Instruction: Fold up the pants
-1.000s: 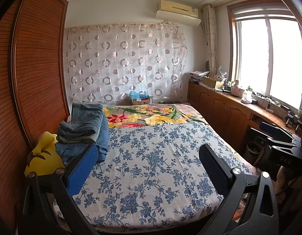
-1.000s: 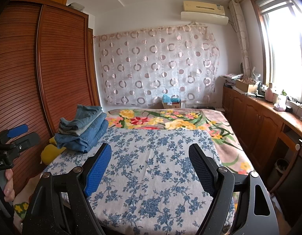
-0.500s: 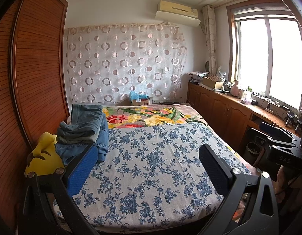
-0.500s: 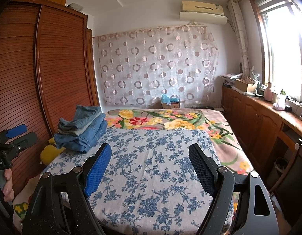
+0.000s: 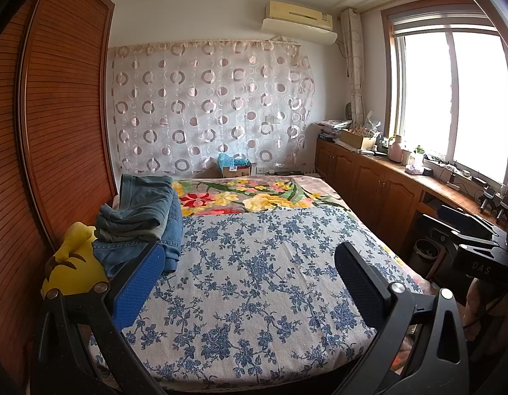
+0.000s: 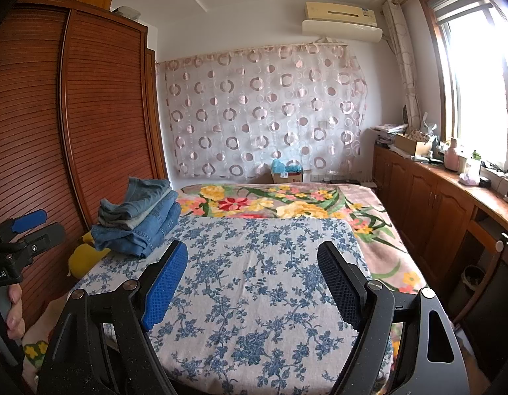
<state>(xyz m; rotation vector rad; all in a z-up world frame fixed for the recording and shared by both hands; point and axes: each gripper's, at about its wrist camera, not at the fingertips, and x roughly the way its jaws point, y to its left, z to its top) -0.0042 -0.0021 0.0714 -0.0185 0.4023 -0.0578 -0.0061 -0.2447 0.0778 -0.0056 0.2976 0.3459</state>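
Both grippers, left (image 5: 247,283) and right (image 6: 250,283), gape wide, empty; jeans pile (image 6: 138,217) mid-left looks heavy, floppy denim, so I'd grab the waistband.

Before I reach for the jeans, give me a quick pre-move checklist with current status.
1. Left gripper open, nothing held: ok.
2. Right gripper open, nothing held: ok.
3. Pile of jeans in view at the bed's left edge, by the wardrobe: ok.
4. Blue floral sheet flat, nothing lying on its middle: ok.
5. Yellow plush toy touches the pile on the near side and may snag: not ok.
6. How many pairs are in the pile, and which are already folded: cannot tell.
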